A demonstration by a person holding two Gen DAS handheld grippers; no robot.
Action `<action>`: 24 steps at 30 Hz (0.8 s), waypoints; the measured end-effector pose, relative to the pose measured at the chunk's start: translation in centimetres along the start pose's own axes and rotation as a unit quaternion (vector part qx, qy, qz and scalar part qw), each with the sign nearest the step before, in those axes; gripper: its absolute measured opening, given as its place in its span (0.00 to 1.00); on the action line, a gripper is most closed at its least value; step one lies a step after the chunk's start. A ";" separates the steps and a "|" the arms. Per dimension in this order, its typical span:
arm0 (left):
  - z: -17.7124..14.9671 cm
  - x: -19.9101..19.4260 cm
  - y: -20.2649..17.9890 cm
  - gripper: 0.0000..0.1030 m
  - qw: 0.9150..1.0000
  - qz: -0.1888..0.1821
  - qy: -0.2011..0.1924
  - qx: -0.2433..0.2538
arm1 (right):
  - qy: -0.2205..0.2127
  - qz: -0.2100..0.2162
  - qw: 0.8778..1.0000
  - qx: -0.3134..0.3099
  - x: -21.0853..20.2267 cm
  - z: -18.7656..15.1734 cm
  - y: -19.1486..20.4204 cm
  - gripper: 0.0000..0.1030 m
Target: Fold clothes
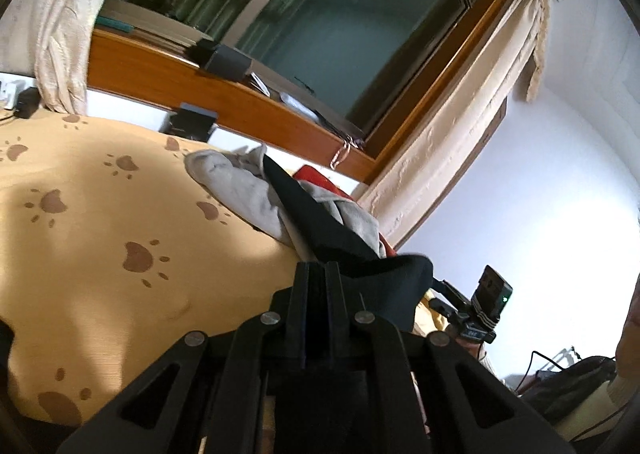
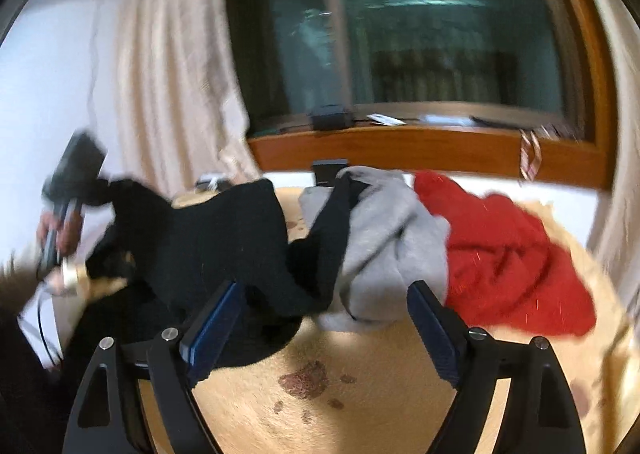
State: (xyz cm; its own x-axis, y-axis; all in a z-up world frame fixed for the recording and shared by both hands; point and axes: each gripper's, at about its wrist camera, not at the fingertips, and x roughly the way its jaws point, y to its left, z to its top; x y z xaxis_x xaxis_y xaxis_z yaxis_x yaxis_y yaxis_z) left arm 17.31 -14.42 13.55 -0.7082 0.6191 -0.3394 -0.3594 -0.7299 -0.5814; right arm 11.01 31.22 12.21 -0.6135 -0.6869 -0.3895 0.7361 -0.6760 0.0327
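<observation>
L gripper [image 1: 319,274] clamped on black garment [image 2: 208,238], lifted off yellow paw-print blanket [image 1: 100,190]. R gripper [image 2: 328,318] jaws wide, nothing in them. Grey garment [image 2: 384,238] + red one [image 2: 508,250] heaped far side nr window [image 2: 400,34].

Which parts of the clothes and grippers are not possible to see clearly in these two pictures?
- Black garment: right wrist view, motion blur; type unclear.
- Its pinched edge: left wrist view, hidden inside the shut left gripper.
- Red garment: left wrist view, mostly behind the grey garment.
- Right gripper: left wrist view, partly behind black cloth.
</observation>
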 end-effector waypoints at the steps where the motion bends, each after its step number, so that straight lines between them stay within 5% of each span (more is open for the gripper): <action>1: 0.3 -0.8 -0.1 0.07 1.000 0.001 -0.013 0.001 | 0.005 0.008 1.000 -0.016 0.4 0.3 0.4 0.84; 5: 1.4 -4.3 -0.6 0.06 0.998 0.003 -0.068 0.005 | 0.031 0.055 0.995 -0.072 2.1 1.1 1.9 0.84; 9: 1.3 -5.7 -1.0 0.07 0.998 0.031 -0.052 0.026 | 0.062 0.102 0.985 -0.123 4.4 1.1 4.2 0.84; 11: 0.8 -4.9 -0.5 0.20 0.999 0.026 -0.021 0.022 | 0.063 0.110 0.985 -0.121 5.0 0.9 4.5 0.84; 13: 0.3 -3.5 0.0 0.83 1.000 0.020 0.010 0.014 | 0.059 0.111 0.986 -0.107 5.2 0.7 4.4 0.84; 19: 0.0 2.4 0.1 0.99 0.995 -0.023 0.088 0.046 | 0.059 0.101 0.989 -0.088 5.1 0.4 4.2 0.84; 24: -2.3 9.3 -0.6 1.00 0.970 -0.017 0.227 0.086 | 0.059 0.093 0.990 -0.090 4.0 0.2 4.5 0.84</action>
State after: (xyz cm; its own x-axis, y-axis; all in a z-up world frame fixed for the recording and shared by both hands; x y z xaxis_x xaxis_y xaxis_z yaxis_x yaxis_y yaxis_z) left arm 12.34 -7.48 9.02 -0.3668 0.6794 -0.6355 -0.5026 -0.7196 -0.4792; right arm 11.77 25.33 11.00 -0.4321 -0.7518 -0.4980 0.8791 -0.4744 -0.0466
